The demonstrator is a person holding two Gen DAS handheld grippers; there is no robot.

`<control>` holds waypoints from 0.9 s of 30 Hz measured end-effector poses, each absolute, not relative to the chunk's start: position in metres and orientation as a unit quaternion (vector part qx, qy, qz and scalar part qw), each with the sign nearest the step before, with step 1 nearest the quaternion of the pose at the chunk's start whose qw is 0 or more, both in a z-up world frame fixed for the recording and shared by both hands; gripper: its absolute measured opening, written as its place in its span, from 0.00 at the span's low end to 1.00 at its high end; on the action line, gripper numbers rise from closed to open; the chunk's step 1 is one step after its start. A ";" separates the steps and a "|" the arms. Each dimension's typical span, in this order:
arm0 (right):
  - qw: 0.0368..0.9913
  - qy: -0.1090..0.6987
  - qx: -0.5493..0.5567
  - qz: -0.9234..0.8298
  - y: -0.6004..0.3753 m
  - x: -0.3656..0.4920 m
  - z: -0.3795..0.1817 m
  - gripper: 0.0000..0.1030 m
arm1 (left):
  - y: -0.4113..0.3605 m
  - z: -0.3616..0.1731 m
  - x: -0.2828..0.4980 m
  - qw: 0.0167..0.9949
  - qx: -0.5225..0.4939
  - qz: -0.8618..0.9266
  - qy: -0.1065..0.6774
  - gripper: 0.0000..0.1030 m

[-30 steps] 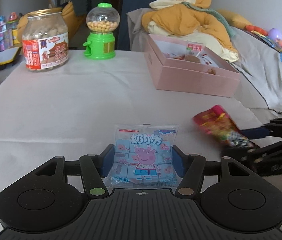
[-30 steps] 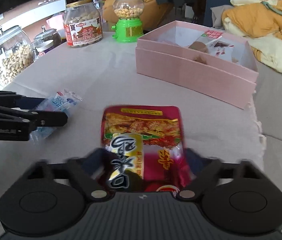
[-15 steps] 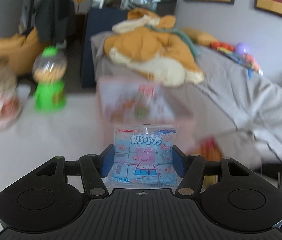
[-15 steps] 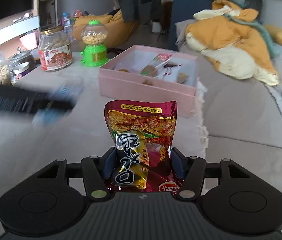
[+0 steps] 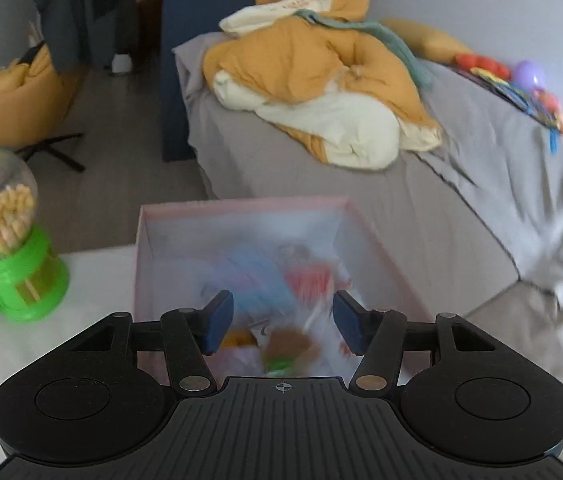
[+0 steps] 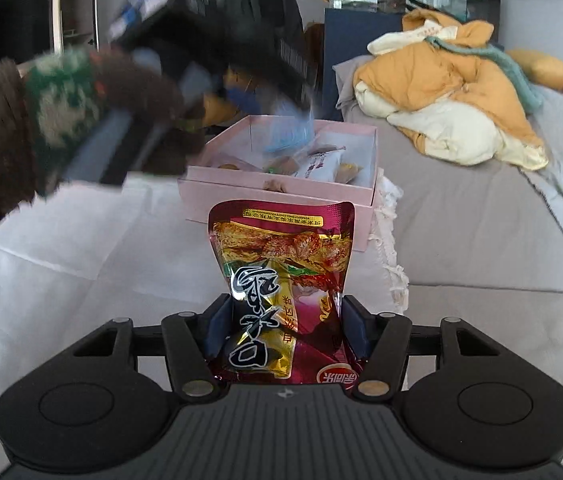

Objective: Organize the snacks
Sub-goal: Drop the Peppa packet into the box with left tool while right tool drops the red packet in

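Pink box point(image 5: 241, 206): open, holding blurred wrapped snacks point(image 6: 321, 162); blue packet point(image 5: 257, 276) dropping in.
Left gripper point(image 5: 281, 322): over box, jaws apart, empty.
Right gripper point(image 6: 283, 330): clamping red pouch point(image 6: 281, 264), short of box.

Left gripper point(image 5: 281, 322) above open pink cardboard box point(image 5: 241, 208), blue pads apart, nothing pressed between; jaws just narrowed. Blurred light-blue snack packet point(image 5: 257, 280) inside box among other wrappers. Green gumball dispenser point(image 5: 13, 248) left of box on white tablecloth point(image 5: 93, 276).
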State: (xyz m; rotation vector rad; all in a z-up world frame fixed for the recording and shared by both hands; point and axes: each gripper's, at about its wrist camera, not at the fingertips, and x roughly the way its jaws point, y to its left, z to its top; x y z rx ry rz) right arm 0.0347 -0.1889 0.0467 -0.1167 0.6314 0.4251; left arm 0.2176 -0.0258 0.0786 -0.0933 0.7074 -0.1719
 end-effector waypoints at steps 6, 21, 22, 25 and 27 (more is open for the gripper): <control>0.922 0.328 -0.058 0.197 -0.184 0.053 0.040 0.57 | 0.002 0.083 0.185 0.939 -0.078 -0.106 0.319 0.59; 0.957 0.217 -0.066 0.182 -0.140 0.164 0.158 0.82 | 0.071 0.072 0.081 0.939 -0.092 -0.097 0.318 0.59; 0.946 0.243 -0.072 0.200 -0.131 0.184 0.153 0.82 | 0.074 0.069 0.076 0.939 -0.092 -0.094 0.318 0.59; 0.929 0.298 -0.076 0.205 -0.116 0.212 0.132 0.80 | 0.082 0.061 0.064 0.939 -0.093 -0.085 0.321 0.59; 0.932 0.297 -0.084 0.188 -0.115 0.203 0.116 0.80 | 0.081 0.056 0.057 0.938 -0.092 -0.082 0.323 0.59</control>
